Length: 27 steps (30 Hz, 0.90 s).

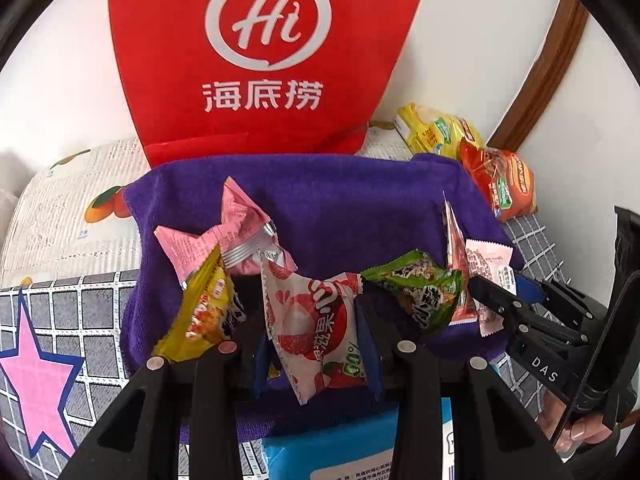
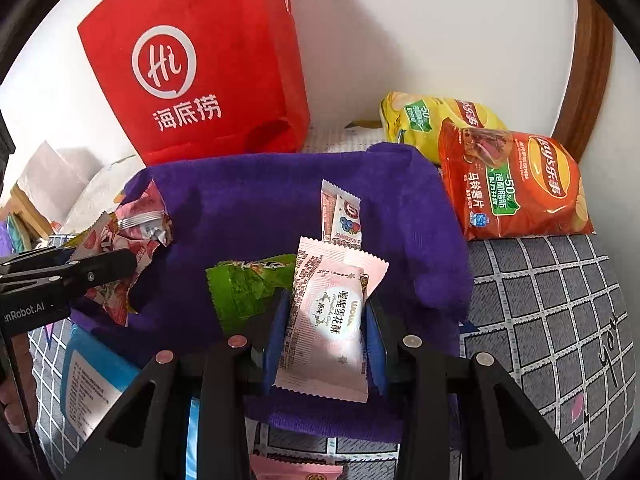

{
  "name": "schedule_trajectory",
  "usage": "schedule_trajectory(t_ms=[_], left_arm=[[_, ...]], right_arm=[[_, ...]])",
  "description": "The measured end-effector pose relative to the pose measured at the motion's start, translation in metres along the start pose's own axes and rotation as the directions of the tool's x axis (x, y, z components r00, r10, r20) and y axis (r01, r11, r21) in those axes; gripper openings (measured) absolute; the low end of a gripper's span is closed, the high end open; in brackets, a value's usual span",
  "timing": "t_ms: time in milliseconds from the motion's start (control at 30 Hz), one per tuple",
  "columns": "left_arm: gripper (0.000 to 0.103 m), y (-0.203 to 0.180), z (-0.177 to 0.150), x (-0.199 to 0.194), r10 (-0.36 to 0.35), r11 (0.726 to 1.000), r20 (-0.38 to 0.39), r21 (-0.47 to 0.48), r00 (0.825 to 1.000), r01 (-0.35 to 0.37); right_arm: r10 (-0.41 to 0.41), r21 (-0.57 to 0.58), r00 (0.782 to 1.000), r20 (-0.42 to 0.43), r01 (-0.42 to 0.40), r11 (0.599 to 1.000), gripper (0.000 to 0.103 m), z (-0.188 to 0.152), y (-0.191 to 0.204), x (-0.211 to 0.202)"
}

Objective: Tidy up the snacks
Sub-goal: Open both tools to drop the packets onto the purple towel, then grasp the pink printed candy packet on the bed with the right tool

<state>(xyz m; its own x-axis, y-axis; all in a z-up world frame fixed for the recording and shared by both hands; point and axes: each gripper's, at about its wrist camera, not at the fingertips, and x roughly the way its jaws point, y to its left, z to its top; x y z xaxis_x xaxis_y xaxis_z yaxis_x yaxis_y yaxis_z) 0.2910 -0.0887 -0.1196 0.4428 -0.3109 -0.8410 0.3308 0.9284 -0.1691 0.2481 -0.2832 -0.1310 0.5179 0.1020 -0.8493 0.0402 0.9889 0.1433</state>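
A purple cloth (image 1: 340, 200) (image 2: 260, 208) lies spread with small snack packets on it. My left gripper (image 1: 316, 340) is shut on a white and red lychee jelly packet (image 1: 316, 324). Around it lie pink packets (image 1: 240, 220), a yellow packet (image 1: 204, 308) and a green packet (image 1: 424, 292). My right gripper (image 2: 326, 332) (image 1: 496, 300) is shut on a pale pink nougat packet (image 2: 332, 312) above the cloth. Behind it stand a white berry bar (image 2: 342, 216) and the green packet (image 2: 248, 288). The left gripper (image 2: 92, 272) shows at the left edge of the right wrist view.
A red paper bag (image 1: 260, 56) (image 2: 200, 72) stands against the wall behind the cloth. A yellow chip bag (image 2: 432, 120) and an orange chip bag (image 2: 516, 184) lie at the back right. A blue tissue pack (image 1: 332, 448) lies near the front. The checked cover (image 2: 552, 300) spreads right.
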Motion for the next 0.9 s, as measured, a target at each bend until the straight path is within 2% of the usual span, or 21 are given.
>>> schedule_trajectory(t_ms=[267,367,433,467,600,700,900], left_arm=[[0.036,-0.001,-0.002,0.009,0.000,1.000,-0.024,-0.007,1.000,0.000],[0.037,-0.003,-0.002,0.010,0.002,1.000,-0.031,-0.006,1.000,-0.002],[0.042,-0.005,-0.002,0.009,0.015,1.000,-0.041,-0.003,0.999,-0.015],[0.048,-0.006,-0.002,0.008,0.015,1.000,-0.043,0.001,0.999,-0.015],[0.059,-0.006,-0.004,-0.009,0.016,1.000,0.003,-0.009,1.000,-0.016],[0.059,-0.004,-0.005,-0.022,0.009,1.000,0.019,-0.020,1.000,-0.009],[0.059,-0.001,-0.017,-0.050,0.006,1.000,0.050,-0.025,0.999,-0.005]], right_arm=[[-0.004,-0.037,1.000,-0.016,0.003,0.999,0.039,-0.002,0.002,0.002],[-0.016,-0.048,1.000,-0.006,0.015,0.999,0.049,-0.002,0.003,-0.004],[-0.010,-0.044,1.000,0.001,0.010,0.999,0.050,-0.002,0.003,-0.011],[-0.003,-0.041,1.000,0.007,0.003,0.999,0.051,-0.003,0.003,-0.016],[-0.019,-0.033,0.999,0.038,0.021,0.999,0.055,-0.008,0.004,-0.036],[-0.032,-0.015,0.998,0.053,0.033,0.999,0.055,-0.013,0.001,-0.052],[0.004,0.019,1.000,0.023,-0.004,1.000,0.055,-0.038,-0.004,-0.074]])
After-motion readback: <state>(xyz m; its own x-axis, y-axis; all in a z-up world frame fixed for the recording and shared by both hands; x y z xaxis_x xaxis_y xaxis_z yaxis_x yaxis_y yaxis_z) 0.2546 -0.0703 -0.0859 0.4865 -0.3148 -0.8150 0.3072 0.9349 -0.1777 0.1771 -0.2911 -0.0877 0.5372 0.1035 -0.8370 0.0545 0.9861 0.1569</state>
